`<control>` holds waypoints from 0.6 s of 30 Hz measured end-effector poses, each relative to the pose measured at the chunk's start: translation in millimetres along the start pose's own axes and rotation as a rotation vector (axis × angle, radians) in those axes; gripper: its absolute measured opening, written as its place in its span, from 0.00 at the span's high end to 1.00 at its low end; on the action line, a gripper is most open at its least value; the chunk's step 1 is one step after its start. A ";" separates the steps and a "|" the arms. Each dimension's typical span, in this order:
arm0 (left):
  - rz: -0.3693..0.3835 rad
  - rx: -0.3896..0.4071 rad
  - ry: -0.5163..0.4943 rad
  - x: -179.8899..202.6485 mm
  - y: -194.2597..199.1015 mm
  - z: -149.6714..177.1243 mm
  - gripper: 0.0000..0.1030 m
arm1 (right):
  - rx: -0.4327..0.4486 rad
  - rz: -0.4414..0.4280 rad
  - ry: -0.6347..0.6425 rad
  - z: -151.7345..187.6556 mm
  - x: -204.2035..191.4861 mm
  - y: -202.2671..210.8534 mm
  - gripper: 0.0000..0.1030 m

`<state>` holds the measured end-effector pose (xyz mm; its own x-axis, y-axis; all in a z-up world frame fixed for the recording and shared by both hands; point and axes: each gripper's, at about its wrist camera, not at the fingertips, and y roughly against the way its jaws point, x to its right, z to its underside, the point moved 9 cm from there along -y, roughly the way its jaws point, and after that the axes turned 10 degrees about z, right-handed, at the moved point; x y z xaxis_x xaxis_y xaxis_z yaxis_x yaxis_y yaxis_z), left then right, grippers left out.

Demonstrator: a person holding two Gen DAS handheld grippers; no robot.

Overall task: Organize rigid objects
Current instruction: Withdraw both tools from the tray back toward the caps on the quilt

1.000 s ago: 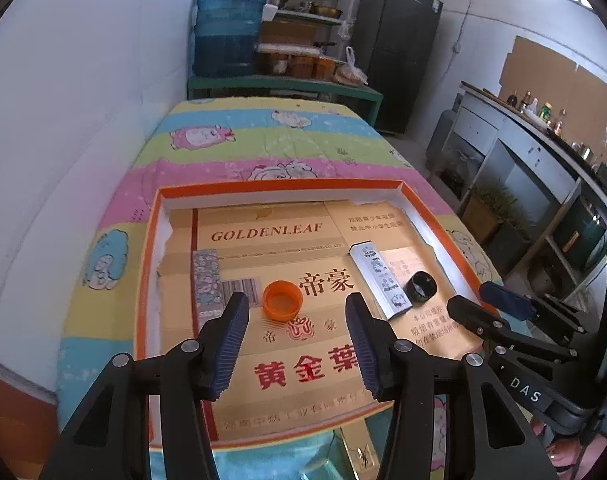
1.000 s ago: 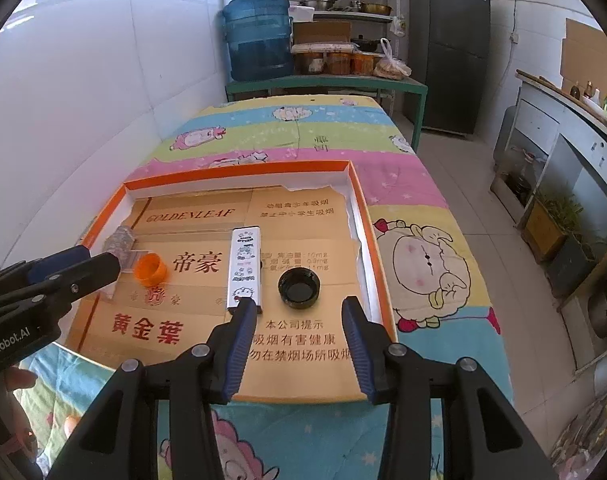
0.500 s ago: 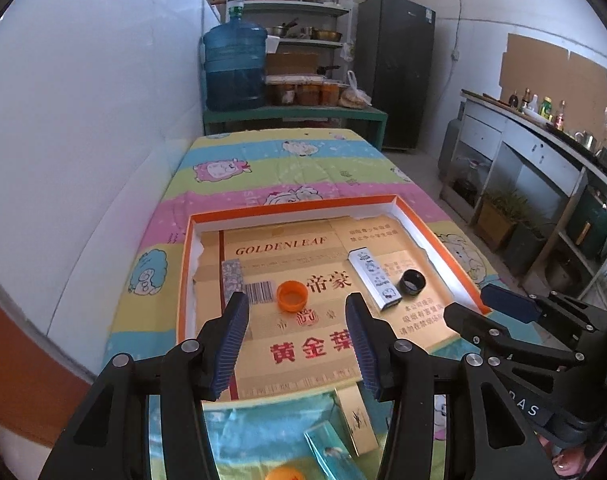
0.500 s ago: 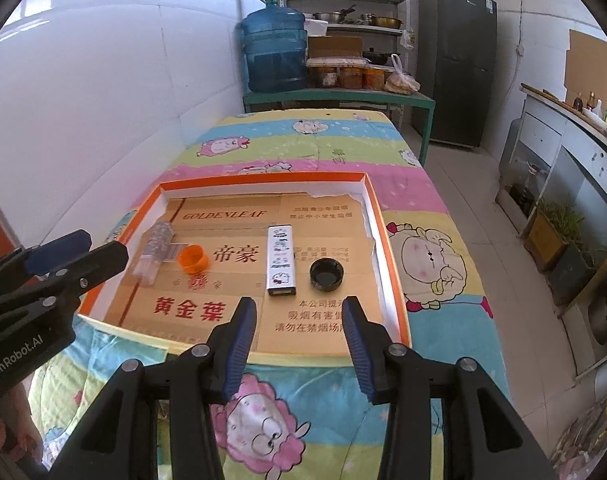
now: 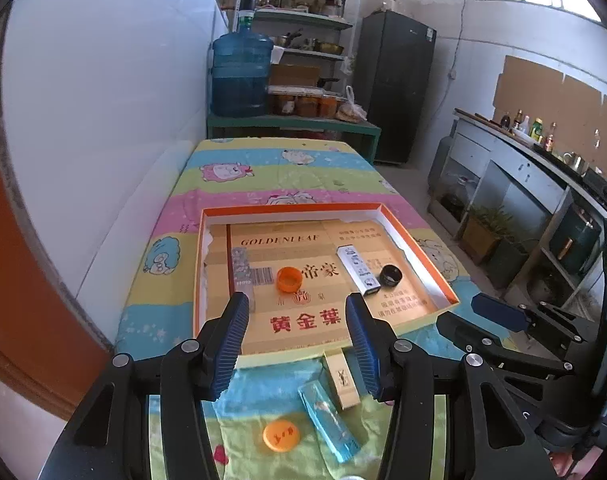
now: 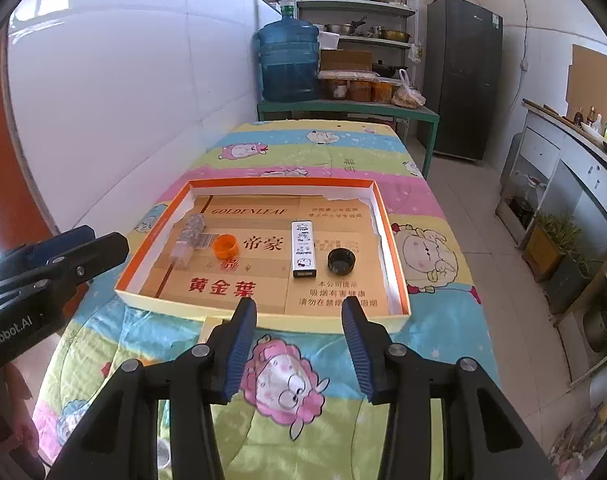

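A shallow orange-rimmed tray (image 5: pixel 295 208) (image 6: pixel 279 181) lies on the cartoon-print cloth. Inside it are a clear patterned tube (image 5: pixel 241 272) (image 6: pixel 189 236), an orange cap (image 5: pixel 289 279) (image 6: pixel 225 246), a white box (image 5: pixel 358 270) (image 6: pixel 303 252) and a black cap (image 5: pixel 390 275) (image 6: pixel 342 260). On the cloth in front of the tray lie a gold box (image 5: pixel 342 378), a blue box (image 5: pixel 328 416) and an orange lid (image 5: pixel 281 435). My left gripper (image 5: pixel 296 304) (image 6: pixel 103 240) hovers open over the tray's near edge, empty. My right gripper (image 6: pixel 299 308) (image 5: pixel 463 314) hangs open and empty, just before the tray's front wall.
A white wall runs along the table's left side. Beyond the far end stand a green bench with a blue water jug (image 6: pixel 289 64), shelves and a dark fridge (image 6: pixel 463 76). A counter (image 5: pixel 543 168) and floor lie to the right.
Both grippers have drawn back and risen away from the tray, jaws unchanged. The gold box, blue box and orange lid on the near cloth have come into the left view.
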<state>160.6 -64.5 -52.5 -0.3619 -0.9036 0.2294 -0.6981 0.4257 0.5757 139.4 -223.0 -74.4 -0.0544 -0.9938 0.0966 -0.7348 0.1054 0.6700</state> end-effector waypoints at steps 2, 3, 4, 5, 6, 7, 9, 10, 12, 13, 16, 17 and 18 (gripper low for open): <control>0.001 0.003 -0.001 0.7 6.2 1.7 0.50 | 0.002 -0.001 0.000 4.1 -1.4 7.1 0.57; 0.002 0.004 -0.001 0.8 9.6 2.6 0.50 | 0.002 -0.001 0.000 6.2 -2.3 10.0 0.57; 0.004 0.005 0.001 0.2 12.2 3.4 0.50 | 0.003 -0.002 0.000 7.6 -2.4 12.1 0.57; 0.005 0.008 0.002 -0.2 15.9 5.0 0.50 | 0.003 -0.002 0.001 9.0 -2.5 14.2 0.57; 0.004 0.009 0.003 -0.2 19.5 6.6 0.50 | 0.004 -0.002 0.002 10.6 -2.8 17.0 0.57; 0.003 0.010 0.003 -0.5 22.2 7.9 0.50 | 0.005 -0.002 0.003 12.7 -3.3 20.1 0.57; -0.001 0.010 0.002 -0.1 26.4 10.6 0.50 | 0.005 -0.003 0.003 15.5 -3.5 25.0 0.57; -0.003 0.010 0.001 -0.1 28.6 12.0 0.50 | 0.006 -0.003 0.004 17.0 -3.7 26.9 0.57; -0.005 0.009 -0.001 0.4 33.7 15.4 0.50 | 0.006 -0.003 0.004 18.8 -4.1 29.7 0.57; -0.006 0.011 -0.002 0.1 35.7 16.7 0.50 | 0.006 -0.004 0.005 18.4 -4.1 29.3 0.57; -0.004 0.014 0.001 -0.6 42.6 22.3 0.50 | 0.006 -0.005 0.010 25.8 -7.2 36.7 0.57; -0.003 0.015 0.002 -1.0 44.6 23.9 0.50 | 0.005 -0.006 0.012 27.8 -8.3 38.6 0.57; -0.002 0.015 0.004 -1.4 46.1 25.4 0.50 | 0.003 -0.008 0.017 31.3 -10.2 41.4 0.57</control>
<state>113.2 -42.4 -46.2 -0.3578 -0.9047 0.2313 -0.7082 0.4244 0.5642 88.4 -209.6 -70.7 -0.0372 -0.9939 0.1037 -0.7374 0.0973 0.6684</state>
